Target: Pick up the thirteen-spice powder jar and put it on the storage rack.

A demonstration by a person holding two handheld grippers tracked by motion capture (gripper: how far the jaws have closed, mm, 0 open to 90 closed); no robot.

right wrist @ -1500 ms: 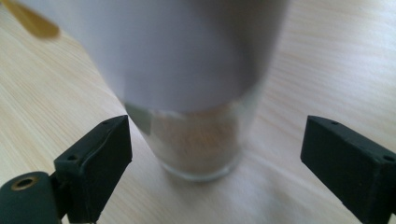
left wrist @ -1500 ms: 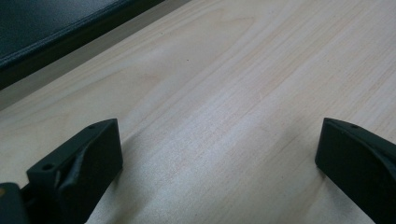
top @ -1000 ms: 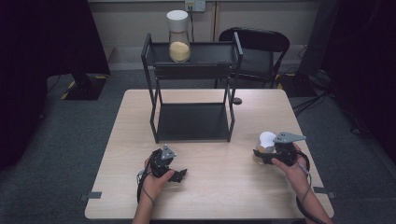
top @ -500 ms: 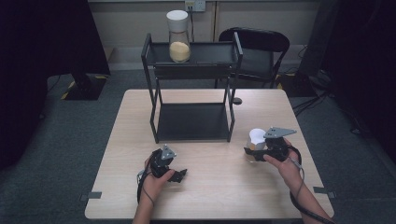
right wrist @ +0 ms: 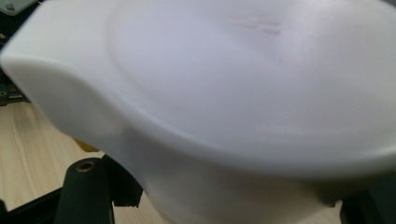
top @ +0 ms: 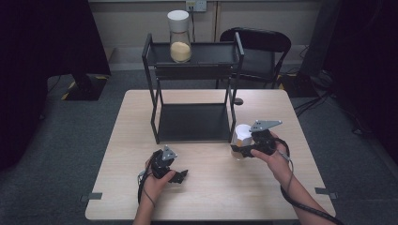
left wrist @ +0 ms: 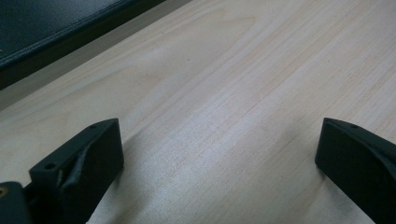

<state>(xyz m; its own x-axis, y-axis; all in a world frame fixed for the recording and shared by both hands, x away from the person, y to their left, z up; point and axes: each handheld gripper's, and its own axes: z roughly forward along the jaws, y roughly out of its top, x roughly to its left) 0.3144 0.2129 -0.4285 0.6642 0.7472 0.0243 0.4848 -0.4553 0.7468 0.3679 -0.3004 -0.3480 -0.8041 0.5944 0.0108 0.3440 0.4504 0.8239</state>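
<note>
The jar (top: 242,137) sat gripped in my right claw (top: 240,150), near the rack's (top: 192,70) front corner, not yet shelved. My left claw (top: 180,176) rested released on the counter (top: 211,197).
</note>
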